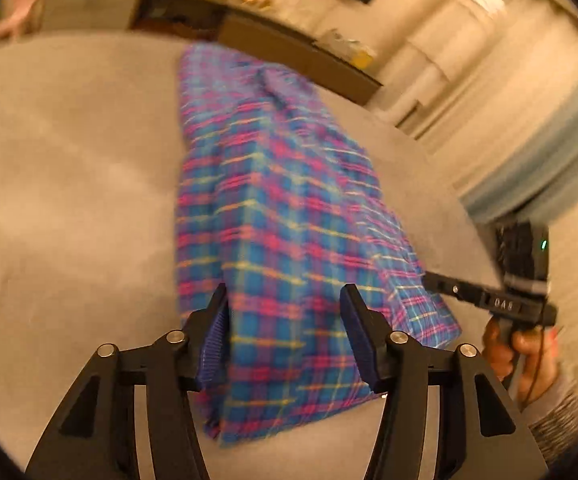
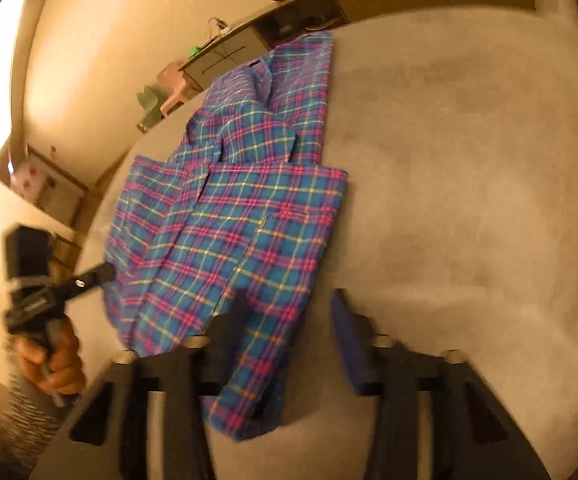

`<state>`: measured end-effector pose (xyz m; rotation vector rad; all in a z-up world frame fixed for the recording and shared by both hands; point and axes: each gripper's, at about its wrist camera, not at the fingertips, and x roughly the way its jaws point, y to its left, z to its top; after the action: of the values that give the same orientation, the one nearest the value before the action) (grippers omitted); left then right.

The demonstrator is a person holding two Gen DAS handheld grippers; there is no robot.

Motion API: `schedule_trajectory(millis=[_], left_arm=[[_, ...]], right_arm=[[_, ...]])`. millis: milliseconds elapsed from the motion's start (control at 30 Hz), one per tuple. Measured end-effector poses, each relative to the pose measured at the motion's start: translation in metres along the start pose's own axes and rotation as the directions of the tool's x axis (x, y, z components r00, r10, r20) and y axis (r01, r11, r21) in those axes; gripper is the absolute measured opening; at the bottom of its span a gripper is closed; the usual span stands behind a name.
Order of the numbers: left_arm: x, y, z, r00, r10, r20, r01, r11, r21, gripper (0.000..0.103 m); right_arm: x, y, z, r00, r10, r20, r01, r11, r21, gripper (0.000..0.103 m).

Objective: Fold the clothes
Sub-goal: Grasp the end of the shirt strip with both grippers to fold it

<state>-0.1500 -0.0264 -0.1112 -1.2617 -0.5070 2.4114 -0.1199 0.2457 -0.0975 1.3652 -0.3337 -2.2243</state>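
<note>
Shirt: the plaid shirt (image 1: 273, 184) lies long on the grey table (image 1: 69, 160), collar end far from me and hem end right under my cameras.
Left tongs: the left tongs (image 1: 285, 292) are wide, with cloth lying between the pads. One pad sits at the shirt's edge, and I can't tell whether it touches.
Right tongs: the right tongs (image 2: 291, 294) are also spread. A corner of the hem runs up between the fingers, and I see nothing pinched.
Blur: everything is smeared. One right finger (image 2: 241, 320) is a dark streak, partly covered by cloth.
Hands: my right hand (image 1: 529, 348) and left hand (image 2: 55, 360) grip the handles at the frame edges. The grey sleeves are cut off.
Hidden: seen from the side, each tool's tips merge with the shirt's edge.
Background: shelves and clutter are too blurred to name.
</note>
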Motion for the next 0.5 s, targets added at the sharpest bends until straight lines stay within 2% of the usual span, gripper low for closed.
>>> schedule_trajectory(millis=[33, 100, 233, 333, 433, 500], left_arm=[[-0.001, 0.001, 0.001, 1.000, 0.001, 0.004, -0.001, 1.000, -0.004, 0.005], [-0.002, 0.002, 0.002, 1.000, 0.002, 0.012, -0.002, 1.000, -0.013, 0.004], [-0.032, 0.015, -0.003, 0.994, -0.056, 0.098, 0.066, 0.993, -0.102, 0.004], [-0.021, 0.043, -0.011, 0.995, -0.079, 0.061, 0.090, 0.972, -0.217, 0.004], [-0.003, 0.057, -0.020, 0.998, -0.061, 0.001, 0.058, 0.959, -0.277, 0.004], [-0.002, 0.056, -0.021, 0.999, -0.050, 0.004, 0.049, 0.959, -0.280, 0.004]], right_arm=[[0.000, 0.003, -0.001, 1.000, -0.001, 0.013, 0.001, 1.000, -0.017, 0.011], [-0.001, 0.009, -0.001, 0.999, 0.001, 0.032, 0.000, 0.999, -0.047, 0.005], [-0.016, 0.019, 0.003, 0.992, 0.064, 0.112, -0.053, 0.994, -0.094, 0.004], [-0.019, 0.026, 0.004, 0.988, 0.088, 0.131, -0.069, 0.988, -0.140, 0.004], [0.003, 0.024, 0.003, 0.996, 0.047, 0.076, -0.036, 0.990, -0.135, 0.004], [0.018, 0.022, 0.002, 0.999, 0.018, 0.041, -0.012, 0.991, -0.137, 0.004]])
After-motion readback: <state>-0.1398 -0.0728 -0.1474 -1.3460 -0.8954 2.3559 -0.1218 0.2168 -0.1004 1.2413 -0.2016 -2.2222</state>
